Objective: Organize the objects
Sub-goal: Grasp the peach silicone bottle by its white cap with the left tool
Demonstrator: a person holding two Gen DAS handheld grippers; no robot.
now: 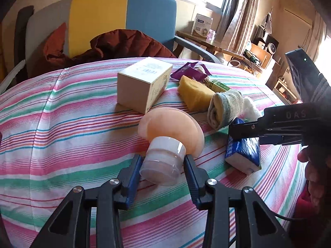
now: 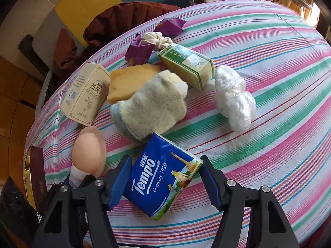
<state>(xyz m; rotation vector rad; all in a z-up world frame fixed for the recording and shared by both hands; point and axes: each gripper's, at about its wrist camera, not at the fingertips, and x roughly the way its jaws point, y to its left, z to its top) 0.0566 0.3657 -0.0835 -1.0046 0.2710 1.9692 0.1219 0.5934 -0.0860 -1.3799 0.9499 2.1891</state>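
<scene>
Left gripper (image 1: 163, 165): its jaws stood narrow around the clear base of the mushroom lamp (image 1: 169, 136), both blue pads against the base, so it seemed to grip the lamp.
Mushroom lamp: it lay tilted over the striped cloth (image 1: 62, 124), the peach cap pointing away from the gripper; whether the base was lifted from the cloth could not be told.
Right gripper (image 2: 165, 181): half open, its pads on both sides of the blue tissue pack (image 2: 163, 177); the pads appeared to touch the two ends, but a firm hold could not be confirmed.
Tissue pack: flat on the cloth, just beside the rolled sock (image 2: 151, 107).
Still in the heap: cream box (image 2: 86, 93), yellow sponge (image 2: 128, 80), green box (image 2: 186, 66), white plastic bundle (image 2: 233, 101), purple wrapper (image 2: 140, 49), all close together near the table's far edge.
Progress: probably at an early stage; nothing looked sorted and no container was visible.
Left to do: to carry the two items to their place, then the others.
</scene>
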